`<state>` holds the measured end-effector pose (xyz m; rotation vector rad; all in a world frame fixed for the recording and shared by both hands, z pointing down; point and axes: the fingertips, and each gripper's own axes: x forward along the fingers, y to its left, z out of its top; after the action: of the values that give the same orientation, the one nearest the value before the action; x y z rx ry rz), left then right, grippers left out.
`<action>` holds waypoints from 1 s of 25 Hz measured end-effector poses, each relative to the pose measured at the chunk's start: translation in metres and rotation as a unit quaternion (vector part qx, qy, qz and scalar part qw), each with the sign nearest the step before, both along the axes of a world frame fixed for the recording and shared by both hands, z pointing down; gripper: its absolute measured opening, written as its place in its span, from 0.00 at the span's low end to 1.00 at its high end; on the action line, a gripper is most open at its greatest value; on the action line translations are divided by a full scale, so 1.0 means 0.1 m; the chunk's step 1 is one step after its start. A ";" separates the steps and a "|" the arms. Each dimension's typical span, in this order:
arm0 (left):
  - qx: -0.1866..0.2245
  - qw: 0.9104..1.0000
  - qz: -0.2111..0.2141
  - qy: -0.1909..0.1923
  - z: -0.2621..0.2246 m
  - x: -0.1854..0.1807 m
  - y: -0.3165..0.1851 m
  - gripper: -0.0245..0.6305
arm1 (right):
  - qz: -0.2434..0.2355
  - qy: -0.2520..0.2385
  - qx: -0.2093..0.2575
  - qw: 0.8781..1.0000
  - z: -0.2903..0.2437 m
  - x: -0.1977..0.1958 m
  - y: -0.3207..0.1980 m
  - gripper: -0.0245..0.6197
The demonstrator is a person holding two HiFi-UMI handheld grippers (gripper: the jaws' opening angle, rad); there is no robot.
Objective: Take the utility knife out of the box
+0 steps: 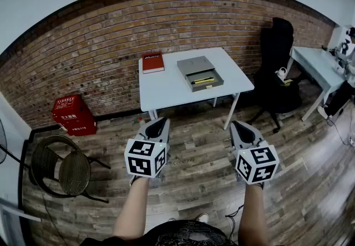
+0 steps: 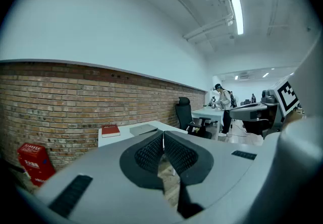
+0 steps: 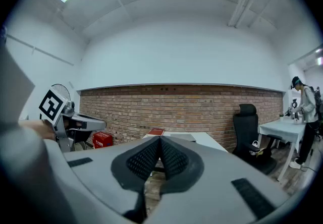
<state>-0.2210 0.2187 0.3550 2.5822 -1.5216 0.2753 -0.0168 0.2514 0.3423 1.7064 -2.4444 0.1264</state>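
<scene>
A grey box (image 1: 199, 73) lies open on the white table (image 1: 166, 87), its lid folded back, with the yellow and black utility knife (image 1: 203, 80) inside. Both grippers hang well short of the table over the wooden floor. My left gripper (image 1: 161, 123) is shut with nothing in it, its pads (image 2: 151, 153) meeting at the tips. The right gripper (image 1: 237, 126) is shut and empty too, pads (image 3: 171, 156) touching. In the left gripper view the box (image 2: 144, 129) shows only as a flat grey shape on the table; the knife is hidden there.
A red book (image 1: 153, 62) lies on the table's left part. A black office chair (image 1: 277, 67) stands right of the table, a second white desk (image 1: 319, 67) beyond it. A red crate (image 1: 73, 114) sits by the brick wall, a round chair (image 1: 61, 170) at left. A person (image 3: 307, 117) stands at the far desk.
</scene>
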 end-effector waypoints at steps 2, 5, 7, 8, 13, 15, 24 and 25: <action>-0.004 1.000 0.002 -0.005 0.03 0.06 -0.02 0.08 | 0.002 -0.003 0.003 1.000 0.00 0.05 -0.01 0.07; -0.006 1.000 0.000 -0.008 0.05 0.15 -0.04 0.08 | 0.006 -0.006 0.006 1.000 0.01 0.14 -0.02 0.07; -0.006 1.000 -0.005 -0.008 0.06 0.21 -0.05 0.08 | 0.005 -0.008 0.005 1.000 0.02 0.20 -0.03 0.07; -0.006 1.000 -0.006 -0.008 0.07 0.25 -0.06 0.08 | 0.004 -0.009 0.004 1.000 0.03 0.23 -0.04 0.07; -0.012 1.000 -0.005 -0.003 0.12 0.50 -0.10 0.09 | -0.003 -0.022 0.000 1.000 0.08 0.43 -0.07 0.07; -0.017 1.000 -0.001 -0.007 0.14 0.60 -0.11 0.16 | -0.005 -0.026 0.001 1.000 0.08 0.51 -0.08 0.07; -0.018 1.000 -0.007 -0.019 0.17 0.88 -0.26 0.25 | -0.025 -0.026 -0.004 0.999 0.14 0.70 -0.23 0.07; -0.019 1.000 -0.008 -0.016 0.18 0.88 -0.29 0.25 | -0.028 -0.025 -0.005 0.999 0.15 0.71 -0.26 0.07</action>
<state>-0.1328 0.1899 0.3733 2.5477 -1.5327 0.3423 0.0540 0.2254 0.3569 1.6494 -2.5198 0.1764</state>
